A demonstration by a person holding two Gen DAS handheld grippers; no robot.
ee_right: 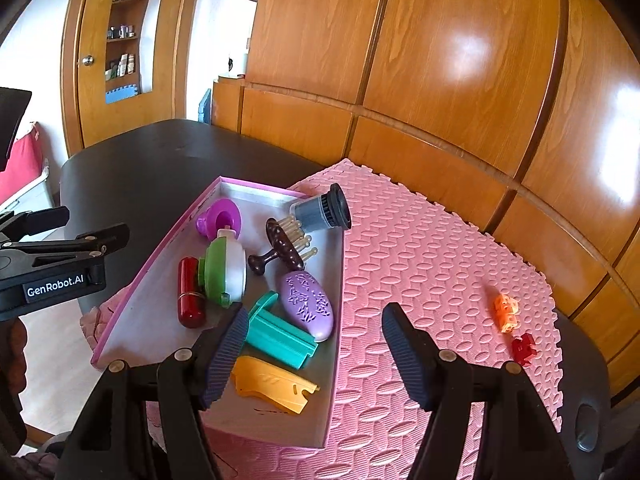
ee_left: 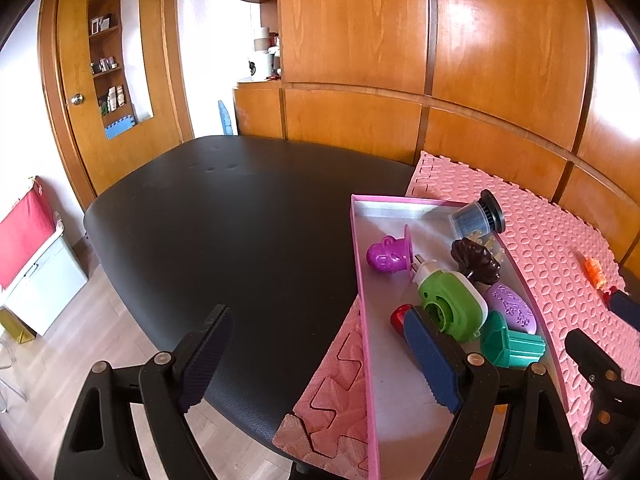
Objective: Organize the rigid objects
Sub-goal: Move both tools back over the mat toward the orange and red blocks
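Observation:
A pink-rimmed box point(ee_right: 276, 193) lies on a pink foam mat point(ee_right: 432, 264). Inside lie a purple mould point(ee_right: 220, 220), a green-and-white round gadget point(ee_right: 224, 268), a red cylinder point(ee_right: 188, 296), a brown bristle brush point(ee_right: 280, 252), a clear jar with a black lid point(ee_right: 324, 210), a lilac oval point(ee_right: 308, 304), a teal piece point(ee_right: 276, 336) and a yellow piece point(ee_right: 272, 384). My right gripper point(ee_right: 316, 356) hangs open above the box's right wall. My left gripper point(ee_left: 320, 360) is open and holds nothing, its right finger over the box's left side beside the green gadget point(ee_left: 452, 304).
An orange block point(ee_right: 505, 312) and a red block point(ee_right: 524, 349) lie on the mat's right part. The mat covers the right end of a black table point(ee_left: 224, 216). Wooden wall panels point(ee_right: 440, 80) stand close behind. A white bin point(ee_left: 44, 272) sits on the floor at the left.

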